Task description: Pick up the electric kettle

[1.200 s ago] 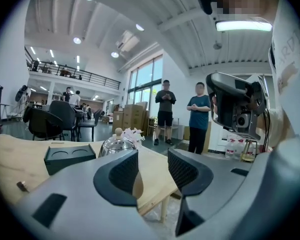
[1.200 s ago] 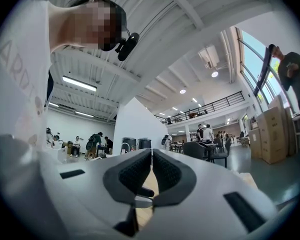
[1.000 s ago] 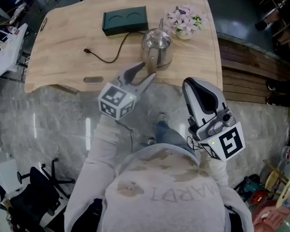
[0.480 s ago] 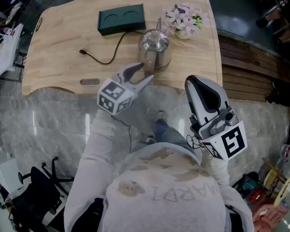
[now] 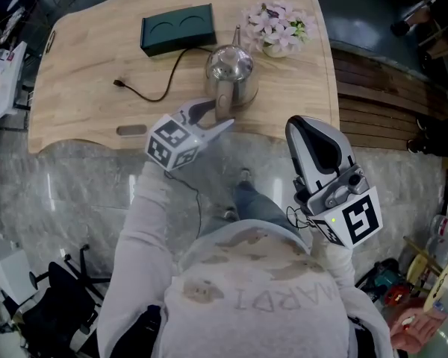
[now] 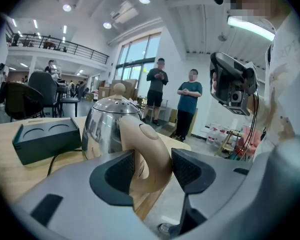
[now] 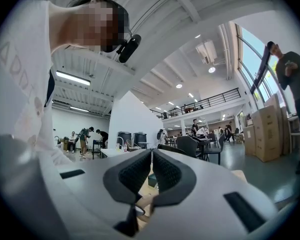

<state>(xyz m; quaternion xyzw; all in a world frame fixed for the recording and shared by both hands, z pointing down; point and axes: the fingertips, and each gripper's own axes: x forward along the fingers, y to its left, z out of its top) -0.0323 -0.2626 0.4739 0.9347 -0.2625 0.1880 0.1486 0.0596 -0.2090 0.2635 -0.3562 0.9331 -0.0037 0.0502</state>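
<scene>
The steel electric kettle (image 5: 230, 73) with a beige handle (image 5: 222, 104) stands near the front edge of the wooden table (image 5: 82, 66). My left gripper (image 5: 218, 115) reaches it from the near side, one finger on each side of the handle. In the left gripper view the handle (image 6: 149, 149) stands between the two dark pads (image 6: 117, 171), in front of the kettle's body (image 6: 107, 126). The jaws of this left gripper (image 6: 152, 171) are opening and I see no squeeze on the handle. My right gripper (image 5: 308, 129) hangs off the table's front right, shut and empty (image 7: 151, 156).
A dark green box (image 5: 177, 28) lies at the back of the table, with a black cord (image 5: 153, 88) trailing from it. A pot of pink flowers (image 5: 276, 27) stands right of the kettle. Wooden planks (image 5: 381, 110) lie right of the table. Two people (image 6: 190, 104) stand beyond it.
My left gripper has sunk and moved in on the kettle, its jaws spreading, so the handle now stands between the fingers. The right gripper has hardly shifted.
</scene>
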